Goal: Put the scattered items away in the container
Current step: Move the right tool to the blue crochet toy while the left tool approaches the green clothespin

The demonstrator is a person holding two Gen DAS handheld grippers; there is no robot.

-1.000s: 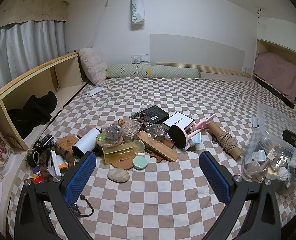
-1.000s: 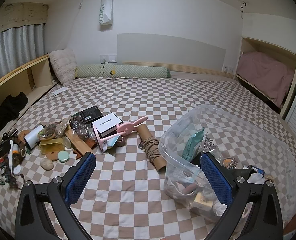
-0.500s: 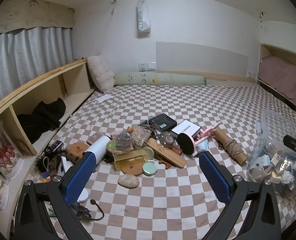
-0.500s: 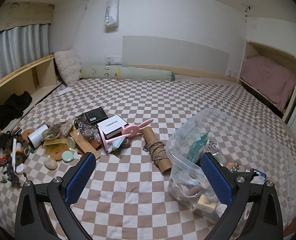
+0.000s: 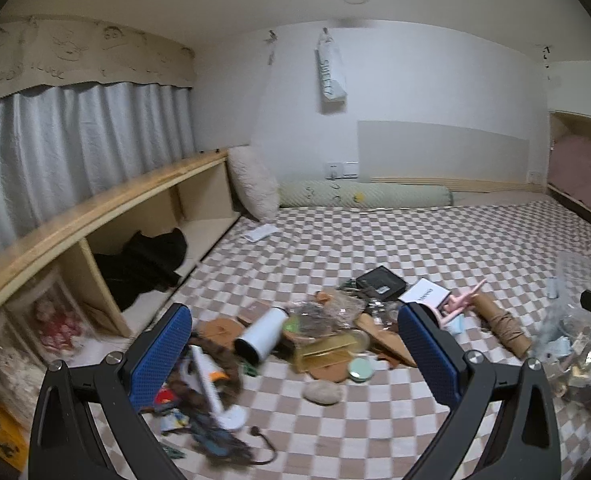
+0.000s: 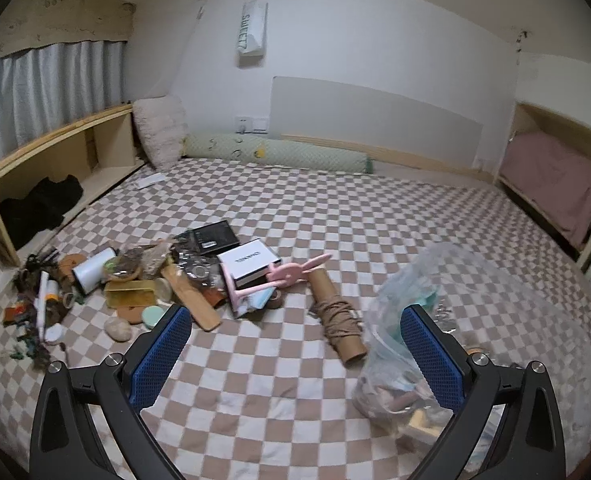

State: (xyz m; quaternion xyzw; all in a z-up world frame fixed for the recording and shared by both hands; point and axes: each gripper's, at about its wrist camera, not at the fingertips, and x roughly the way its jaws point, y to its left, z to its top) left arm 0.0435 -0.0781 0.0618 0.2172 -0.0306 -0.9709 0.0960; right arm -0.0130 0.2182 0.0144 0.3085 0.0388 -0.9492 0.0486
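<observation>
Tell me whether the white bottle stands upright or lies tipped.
Tipped: the white cylindrical bottle lies sideways on the checkered bedspread.

Home bedroom, checkered bedding (image 6: 335, 216), bolster pillow (image 6: 279, 156), curtained window (image 5: 75, 140), wooden shelf (image 5: 95, 216)

Over the brown-and-white checkered bedspread (image 5: 375, 248), the left gripper (image 5: 295, 354) hung with its blue-padded fingers (image 5: 160, 350) spread wide, framing a heap with a white cylindrical bottle (image 5: 261, 334), a grey stone (image 5: 322, 392) and a round mint-green tin (image 5: 361, 369).
</observation>
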